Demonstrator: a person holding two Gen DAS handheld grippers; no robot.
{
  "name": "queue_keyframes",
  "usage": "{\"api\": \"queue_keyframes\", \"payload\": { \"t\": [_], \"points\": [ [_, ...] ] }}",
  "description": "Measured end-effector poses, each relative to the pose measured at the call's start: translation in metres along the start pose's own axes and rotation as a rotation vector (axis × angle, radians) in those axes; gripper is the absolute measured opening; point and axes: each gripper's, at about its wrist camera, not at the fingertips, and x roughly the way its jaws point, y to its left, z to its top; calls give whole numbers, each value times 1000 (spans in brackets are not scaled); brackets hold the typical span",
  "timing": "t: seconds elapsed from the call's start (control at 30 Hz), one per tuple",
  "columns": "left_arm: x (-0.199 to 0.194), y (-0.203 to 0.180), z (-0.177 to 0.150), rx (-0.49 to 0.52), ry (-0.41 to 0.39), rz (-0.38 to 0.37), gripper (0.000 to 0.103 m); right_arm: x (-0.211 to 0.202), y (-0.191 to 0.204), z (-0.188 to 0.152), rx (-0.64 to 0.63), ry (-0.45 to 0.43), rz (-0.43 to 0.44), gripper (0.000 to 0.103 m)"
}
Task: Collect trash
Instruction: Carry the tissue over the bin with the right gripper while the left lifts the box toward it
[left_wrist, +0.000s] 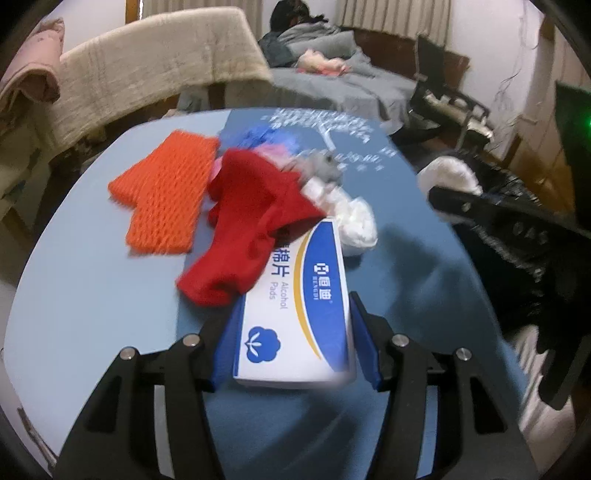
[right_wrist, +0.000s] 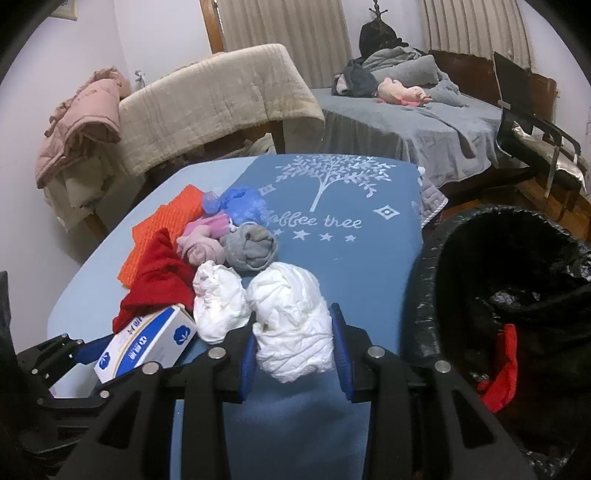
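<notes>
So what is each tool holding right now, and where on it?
The right tool clamps the near end of a crumpled white tissue wad. The left tool grips a white-and-blue alcohol pads box by its long sides.

so my left gripper (left_wrist: 293, 347) is tilting down toward the table, jaws sitting about halfway apart with the alcohol pads box (left_wrist: 295, 314) between the blue pads, which are lying right along its sides. My right gripper (right_wrist: 295, 347) is angling down too, jaws narrower, pressing in on the white crumpled wad (right_wrist: 291, 317) from both sides.
</notes>
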Motion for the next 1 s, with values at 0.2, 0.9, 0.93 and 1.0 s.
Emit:
{"api": "queue_keyframes", "payload": {
  "t": [0.2,0.9,0.93,1.0],
  "points": [
    [-16,-17,18,31,-78,-42,53,-19,-10,4,17,-35,-19,35],
    [-31,-82,97,52,-251,-120,53,-69,-70,9,113,-138,-121,35],
    [-30,-87,101,55,-257,-128,53,-72,-75,9,118,-143,-133,35],
    [-25,-96,108,56,-257,-152,53,-75,-85,9,133,-149,-151,35]
  ]
}}
